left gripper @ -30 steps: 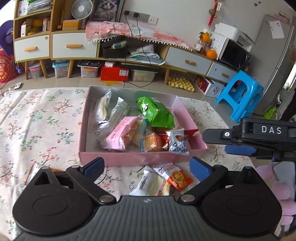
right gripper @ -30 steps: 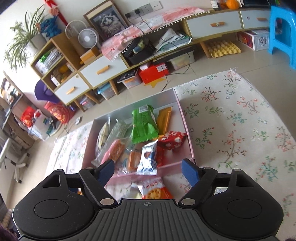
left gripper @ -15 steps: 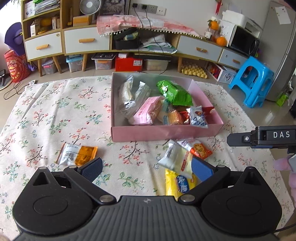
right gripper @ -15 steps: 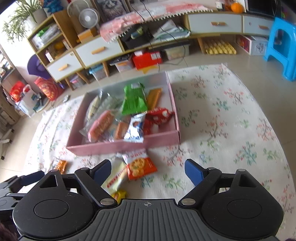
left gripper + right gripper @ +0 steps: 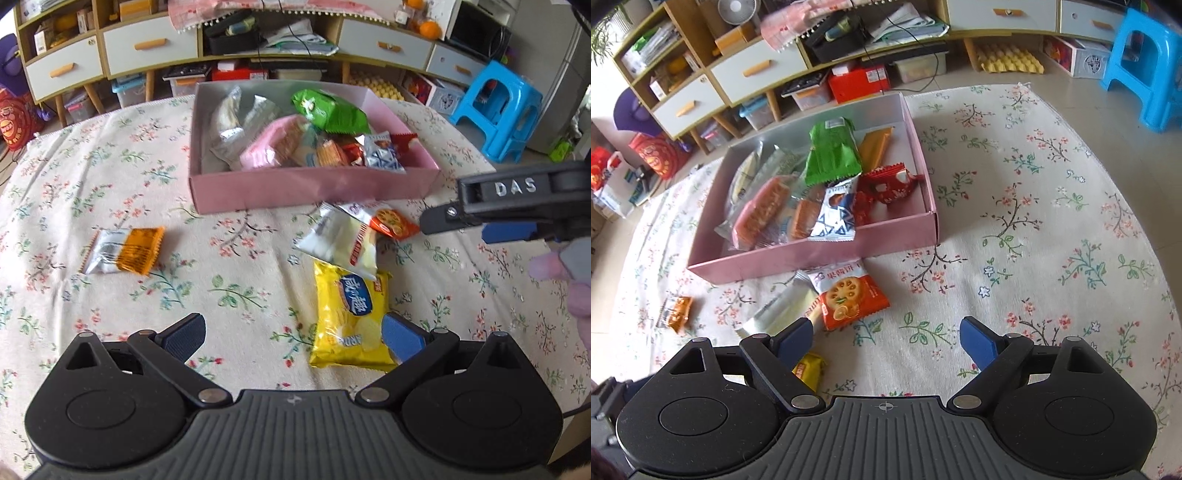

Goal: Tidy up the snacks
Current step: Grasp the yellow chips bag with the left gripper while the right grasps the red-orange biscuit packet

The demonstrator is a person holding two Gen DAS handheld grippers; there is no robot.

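- The pink box (image 5: 314,188) sits on the flowery tabletop (image 5: 110,166), and it already holds many snacks: a green bag (image 5: 328,110), a pink cracker pack (image 5: 273,144), a blue and white packet (image 5: 382,157) and some red ones.
- Four snacks lie outside the box. The orange biscuit pack (image 5: 849,299) and the white pack (image 5: 340,243) lie just in front of the box's near wall, and they overlap each other.
- The yellow chip bag (image 5: 351,317) lies closer to us, with the white pack's end on top of it.
- The small orange and silver pack (image 5: 122,251) lies alone, well off to the left.
- The left hand-held gripper (image 5: 291,334) hangs over the tabletop with its jaws wide apart and nothing in them. Its right finger is just beside the yellow chip bag.
- The right hand-held gripper (image 5: 886,338) is spread wide too, and empty. It hangs near the orange biscuit pack.
- The job looks more than half done. The step now is picking up a loose snack.
- Next, I think the left one should go down around the yellow bag, squeeze softly so the chips don't break, and carry it over the box wall.
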